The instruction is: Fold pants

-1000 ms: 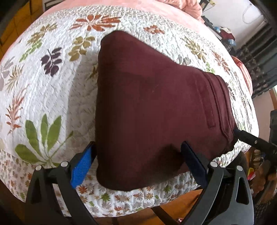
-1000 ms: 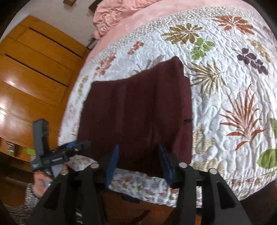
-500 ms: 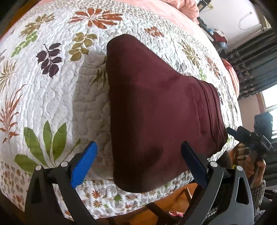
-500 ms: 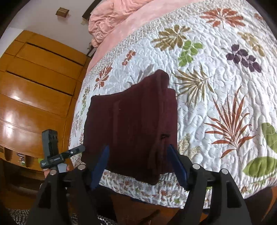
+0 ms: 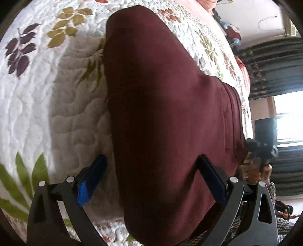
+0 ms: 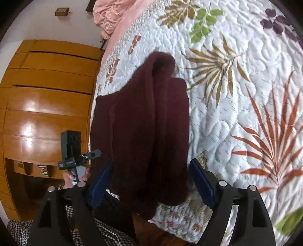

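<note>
left wrist, 1 maroon pants (image 5: pixel 170 123), 2 open tongs (image 5: pixel 151 176)

I see dark maroon pants (image 5: pixel 170 117), plain, on a white quilt (image 6: pixel 236 106) printed with green, gold, purple and rust leaves. My grippers are black with blue pads (image 5: pixel 89 181). The wardrobe (image 6: pixel 47 98) is glossy orange-brown; the bedding (image 6: pixel 111 13) pink.

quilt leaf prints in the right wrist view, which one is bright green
The small leafy sprig near the top, beside the tan one; the fronds lower down are tan and rust, the top-right sprig purple.
</note>
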A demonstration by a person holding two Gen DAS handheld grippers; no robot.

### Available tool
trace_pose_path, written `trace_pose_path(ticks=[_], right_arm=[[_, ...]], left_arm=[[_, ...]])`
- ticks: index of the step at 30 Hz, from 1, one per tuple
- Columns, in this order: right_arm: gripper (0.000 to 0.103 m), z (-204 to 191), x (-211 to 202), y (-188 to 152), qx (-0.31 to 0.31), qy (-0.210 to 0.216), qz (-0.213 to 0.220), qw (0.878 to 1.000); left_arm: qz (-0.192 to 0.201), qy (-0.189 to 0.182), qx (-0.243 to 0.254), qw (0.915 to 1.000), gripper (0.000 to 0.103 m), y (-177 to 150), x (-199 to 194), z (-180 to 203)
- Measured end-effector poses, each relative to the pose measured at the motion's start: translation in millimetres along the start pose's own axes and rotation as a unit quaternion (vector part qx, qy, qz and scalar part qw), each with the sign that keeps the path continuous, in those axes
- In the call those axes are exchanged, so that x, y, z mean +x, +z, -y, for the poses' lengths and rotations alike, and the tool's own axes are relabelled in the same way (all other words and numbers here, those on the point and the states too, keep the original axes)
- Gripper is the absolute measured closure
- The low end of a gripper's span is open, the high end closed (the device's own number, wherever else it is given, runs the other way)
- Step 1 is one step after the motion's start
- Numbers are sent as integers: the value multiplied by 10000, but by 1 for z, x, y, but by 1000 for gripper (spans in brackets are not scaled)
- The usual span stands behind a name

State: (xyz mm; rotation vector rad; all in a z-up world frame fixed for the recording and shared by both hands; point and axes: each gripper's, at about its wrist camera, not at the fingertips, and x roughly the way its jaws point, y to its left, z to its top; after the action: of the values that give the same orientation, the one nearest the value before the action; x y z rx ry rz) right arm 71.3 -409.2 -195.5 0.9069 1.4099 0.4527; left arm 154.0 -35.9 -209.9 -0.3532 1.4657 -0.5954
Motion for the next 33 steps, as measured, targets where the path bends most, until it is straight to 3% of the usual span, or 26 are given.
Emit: trace_pose_path(ticks=[7,10,12,15,17,23,27,33], right_arm=[[19,6,14,0,-56,141,-72,9999],[19,9,21,4,-84,250,-75,9996],[19,12,24,9,-105,366,-73,9992],[19,15,25,13,-68,591,-39,9982],[20,15,27,16,-67,687,34,9976],[58,8,30,14,-164,758,187,9968],[63,-8,21,5,-292,778,371,9959],[65,-44,2,14,-629,598,544,9947]], left_arm=[[-243,-536,94,9982,8,8,11,13],[-250,-477,171,9984,10,8,15,20],[-197,-419,71,9989,29,8,14,18],[-136,-593,-169,9980,41,6,11,4],[-78,-684,-304,9972,44,5,13,1],[137,-726,-301,9968,64,-1,7,3],[393,-705,-380,9960,72,-2,4,12],[907,-857,-183,9920,73,12,-12,44]])
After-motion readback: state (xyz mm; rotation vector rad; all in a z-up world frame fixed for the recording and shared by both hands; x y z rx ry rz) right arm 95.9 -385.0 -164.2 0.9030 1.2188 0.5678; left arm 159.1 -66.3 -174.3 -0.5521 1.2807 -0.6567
